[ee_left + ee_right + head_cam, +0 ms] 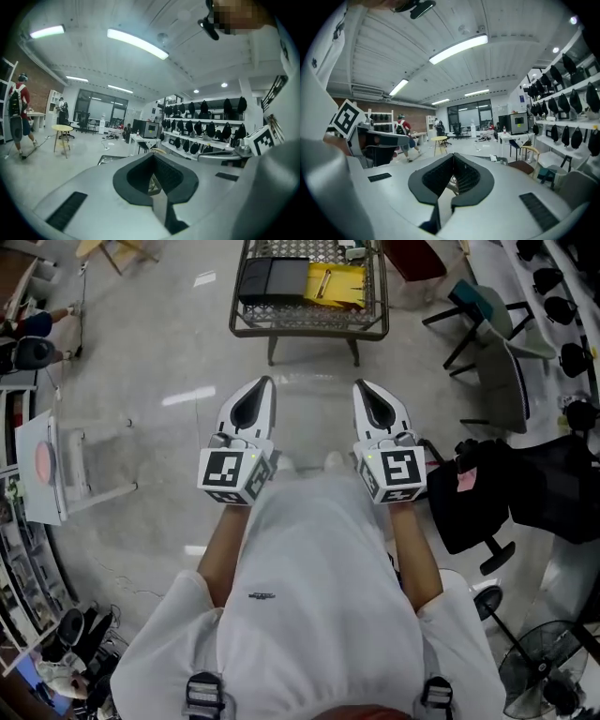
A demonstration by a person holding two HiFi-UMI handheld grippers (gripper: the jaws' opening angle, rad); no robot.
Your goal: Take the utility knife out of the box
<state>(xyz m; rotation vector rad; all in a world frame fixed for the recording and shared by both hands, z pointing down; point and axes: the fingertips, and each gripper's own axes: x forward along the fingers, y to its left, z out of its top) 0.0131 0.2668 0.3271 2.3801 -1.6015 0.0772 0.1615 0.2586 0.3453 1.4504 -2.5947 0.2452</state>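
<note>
In the head view the left gripper (268, 382) and right gripper (359, 385) hover side by side, well short of the wire-mesh worktop (309, 332) bearing the black-and-yellow box (300, 282), the knife itself indiscernible; the left gripper view shows jaws clenched on nothing, and the right gripper view shows the same.

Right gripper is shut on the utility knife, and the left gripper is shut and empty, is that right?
No. The right gripper is shut but holds nothing, as the right gripper view shows; the left gripper is shut and empty.

R gripper (453, 161), fingers pressed together
</note>
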